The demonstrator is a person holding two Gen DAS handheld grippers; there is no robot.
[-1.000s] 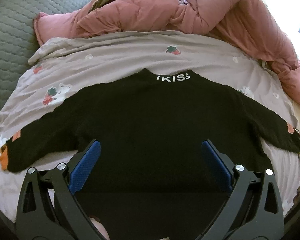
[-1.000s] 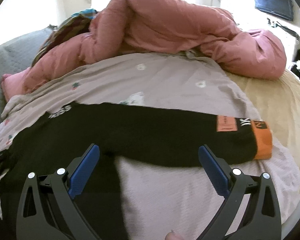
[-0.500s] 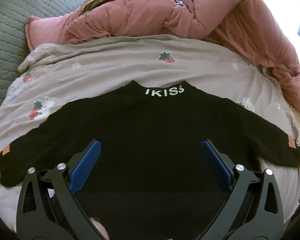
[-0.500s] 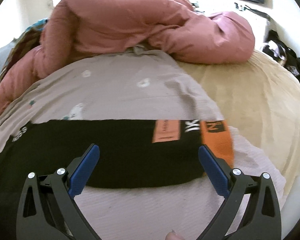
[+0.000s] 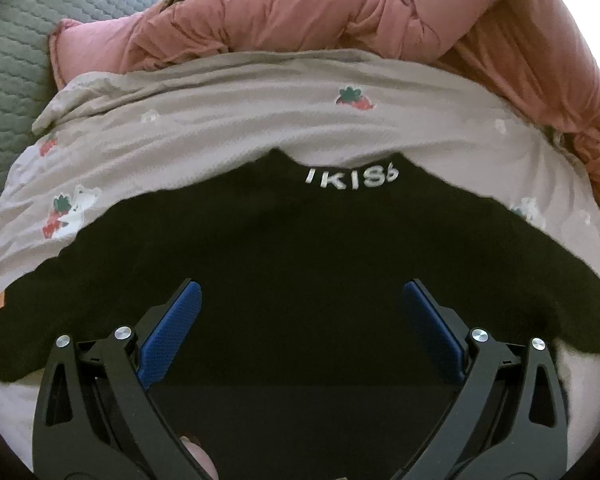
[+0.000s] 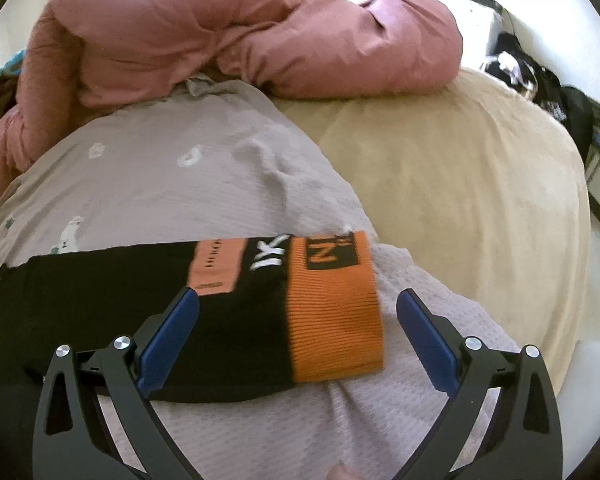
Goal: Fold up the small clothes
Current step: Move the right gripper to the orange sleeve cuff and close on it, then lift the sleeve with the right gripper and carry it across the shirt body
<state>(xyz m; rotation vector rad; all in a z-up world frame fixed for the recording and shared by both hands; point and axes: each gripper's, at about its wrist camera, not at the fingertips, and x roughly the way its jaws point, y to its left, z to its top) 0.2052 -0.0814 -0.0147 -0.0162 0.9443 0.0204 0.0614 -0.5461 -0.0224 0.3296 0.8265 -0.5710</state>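
Black sweater (image 5: 300, 264) lies spread flat across the middle of the left wrist view, its collar lettered in white near the centre of the frame and both sleeves running out toward the left and right edges. In the right wrist view one sleeve (image 6: 148, 300) stretches from the left edge to the centre, ending in an orange ribbed cuff (image 6: 334, 320) with an orange patch and white lettering just left of it.

Left gripper (image 5: 300, 300) sits at the bottom of its frame over the sweater's lower body, its jaws wide apart and gripping nothing. Right gripper (image 6: 298, 300) sits at the bottom of its frame with jaws equally wide apart, the cuff and sleeve end lying between the two blue pads; whether the pads touch the cloth cannot be told.

Under the sweater is a grey-beige printed sheet (image 5: 260, 108) with strawberry figures. A pink quilt (image 5: 340, 12) is bunched along the top of both views. A grey quilted pad (image 5: 16, 64) fills the upper left of the left view, and a tan blanket (image 6: 460, 184) covers the right of the right view.
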